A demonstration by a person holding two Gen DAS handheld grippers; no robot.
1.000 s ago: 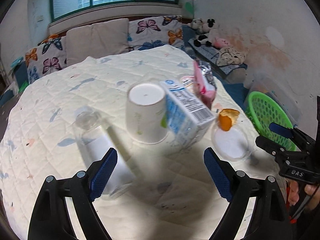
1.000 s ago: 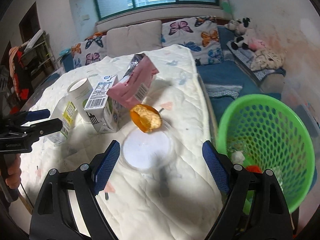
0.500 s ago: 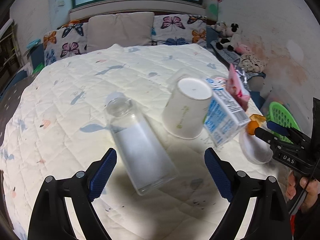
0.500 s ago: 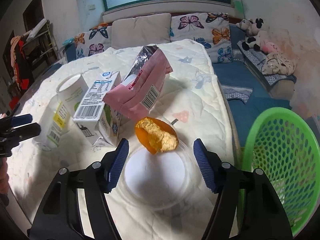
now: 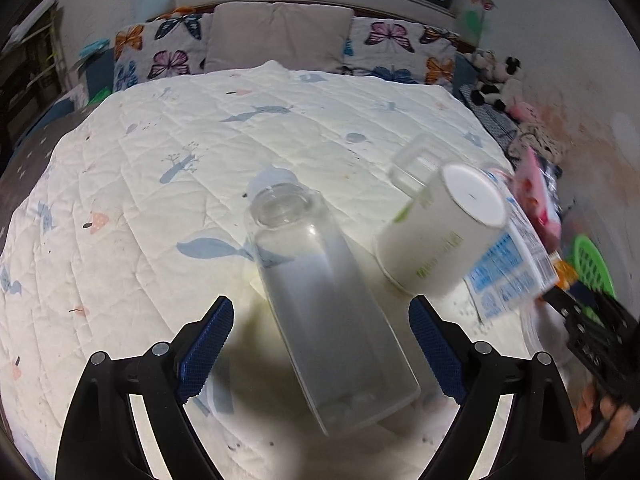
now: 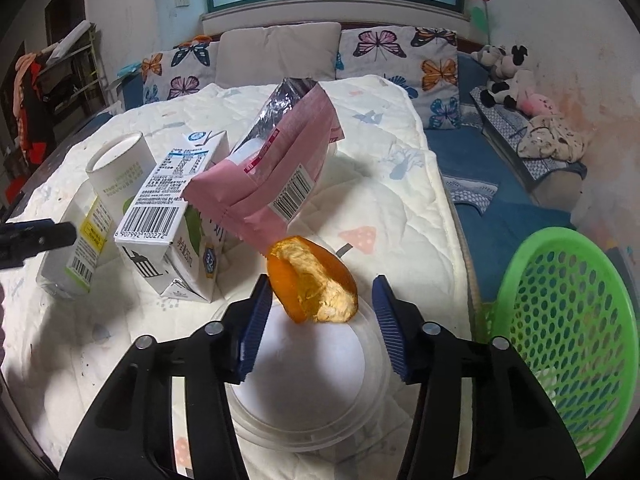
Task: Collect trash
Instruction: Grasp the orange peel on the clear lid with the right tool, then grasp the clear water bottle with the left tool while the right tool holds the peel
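Note:
My left gripper is open, its jaws on either side of a clear plastic bottle that lies on the quilt, apart from both pads. A white paper cup and a milk carton lie to its right. My right gripper is open around an orange peel that rests on a clear plastic lid. The left pad is close to the peel. A pink wrapper, the carton and the cup lie behind it.
A green mesh basket stands off the table's right edge, with some scraps inside. The quilted table cover stretches to the far left. A sofa with butterfly cushions runs along the back.
My left gripper has moved in over the bottle, which now lies between its jaws. My right gripper has moved forward around the orange peel and its jaws have narrowed.

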